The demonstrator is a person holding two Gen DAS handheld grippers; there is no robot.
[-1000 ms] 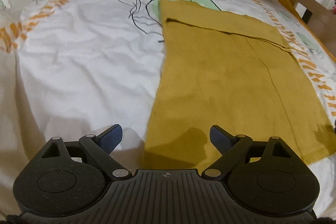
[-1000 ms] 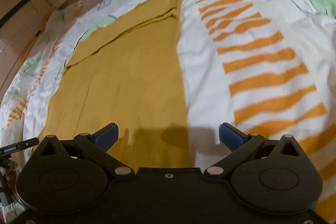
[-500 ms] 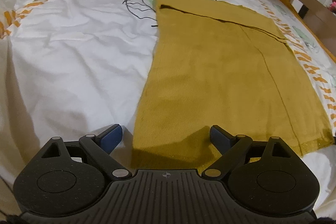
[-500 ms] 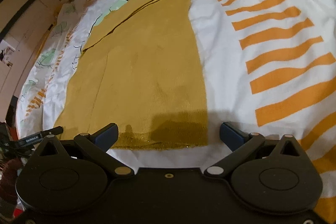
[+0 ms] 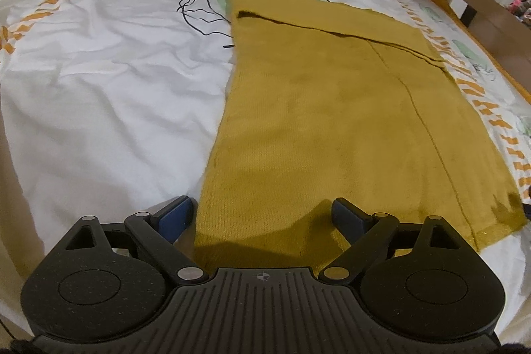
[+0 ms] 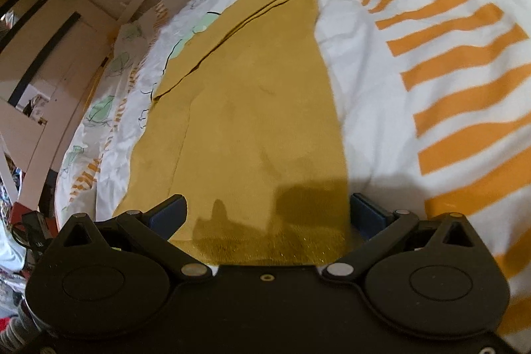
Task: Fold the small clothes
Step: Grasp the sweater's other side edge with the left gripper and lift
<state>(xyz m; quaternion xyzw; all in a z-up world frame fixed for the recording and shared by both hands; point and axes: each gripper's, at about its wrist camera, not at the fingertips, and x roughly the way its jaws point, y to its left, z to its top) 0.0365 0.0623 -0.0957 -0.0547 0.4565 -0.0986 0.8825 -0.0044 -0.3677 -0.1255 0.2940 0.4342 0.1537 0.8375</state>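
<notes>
Mustard knit garment point(image 5: 332, 121) flat on bed sheet point(image 5: 109, 108), near hem between both tongs. Left tongs point(image 5: 262, 214) wide, right tongs point(image 6: 267, 211) wide, nothing held. Risk: pinching sheet with hem, or one layer only; skewed fold.

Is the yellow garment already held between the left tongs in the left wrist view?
No. The left tongs stand wide open over the near edge of the yellow garment, which lies flat on the bedsheet.

Both grippers matte black, round speckled hubs, silver pivot screws, blue fingers point(image 5: 175, 214). Left gripper point(image 5: 262, 214) ribbed deck, crosshair mark; right gripper point(image 6: 267, 213) smooth.
</notes>
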